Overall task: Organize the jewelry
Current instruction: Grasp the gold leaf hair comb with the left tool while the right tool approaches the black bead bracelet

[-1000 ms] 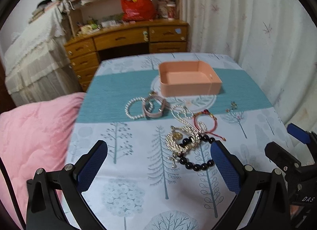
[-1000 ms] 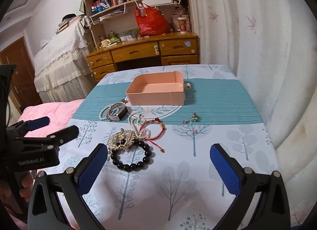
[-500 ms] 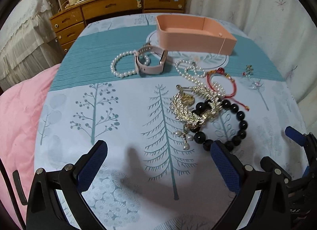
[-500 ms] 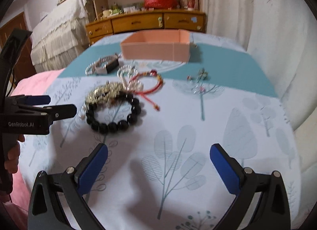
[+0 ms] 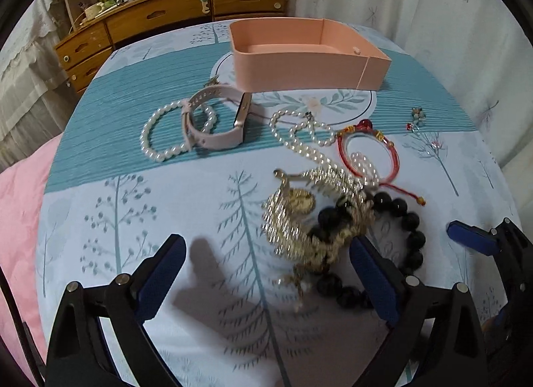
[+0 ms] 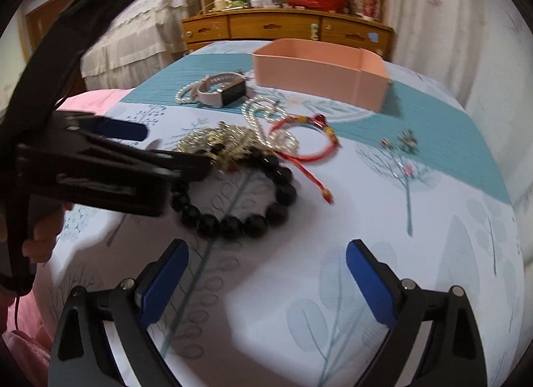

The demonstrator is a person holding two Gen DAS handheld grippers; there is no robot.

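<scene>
Both grippers, left gripper (image 5: pixel 266 270) and right gripper (image 6: pixel 266 270), have fingers spread (nothing held); the tangled gold chain (image 5: pixel 299 220) may drag the black bead bracelet (image 6: pixel 240 193) along.

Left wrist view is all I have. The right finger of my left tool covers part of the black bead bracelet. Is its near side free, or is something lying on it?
Observer: From the right wrist view, the near arc of the black bead bracelet lies bare on the cloth. Only its far side is overlapped, by the gold chain pile.
Operator: I see only one blue tip of the right tool. Is it open?
Observer: Yes. The right tool is open. Its jaws have just been closing a little, and there is nothing between them.
Operator: Is the watch face lit?
Observer: No, the watch shows a dark screen.
</scene>
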